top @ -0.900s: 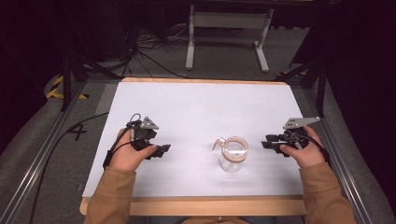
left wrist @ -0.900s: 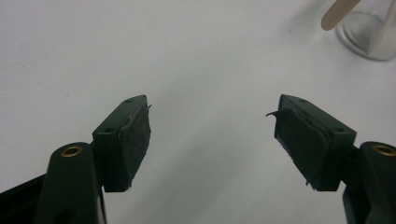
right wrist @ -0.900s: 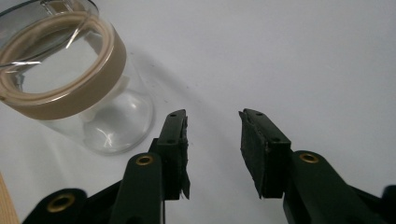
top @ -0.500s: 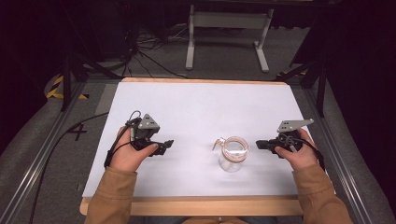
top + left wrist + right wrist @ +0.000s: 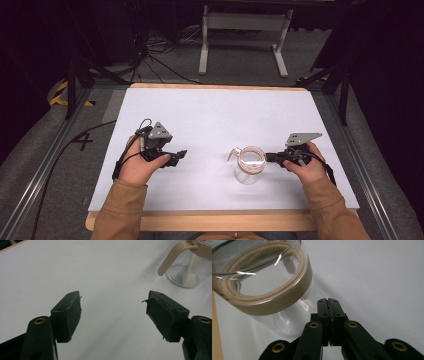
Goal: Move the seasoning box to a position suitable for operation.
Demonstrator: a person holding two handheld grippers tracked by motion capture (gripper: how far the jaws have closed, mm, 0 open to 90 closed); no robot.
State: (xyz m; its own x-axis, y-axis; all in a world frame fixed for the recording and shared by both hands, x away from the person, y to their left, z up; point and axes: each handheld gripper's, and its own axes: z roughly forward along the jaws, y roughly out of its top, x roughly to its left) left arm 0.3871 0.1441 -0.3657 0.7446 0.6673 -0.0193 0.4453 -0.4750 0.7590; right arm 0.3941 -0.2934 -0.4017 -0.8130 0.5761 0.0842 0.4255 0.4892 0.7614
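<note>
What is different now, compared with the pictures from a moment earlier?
The right hand-held gripper has moved leftward across the table to the glass jar. Its jaws are shut, with nothing between them, close beside the jar's wall. The left hand-held gripper stayed in place, jaws open, and the jar did not move.

White table (image 5: 215, 115) — metal stand (image 5: 244, 22) beyond

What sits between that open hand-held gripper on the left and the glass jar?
Nothing visible: bare white table lies between the left hand-held gripper and the glass jar. The right hand-held gripper, shut, is on the jar's far side.
</note>
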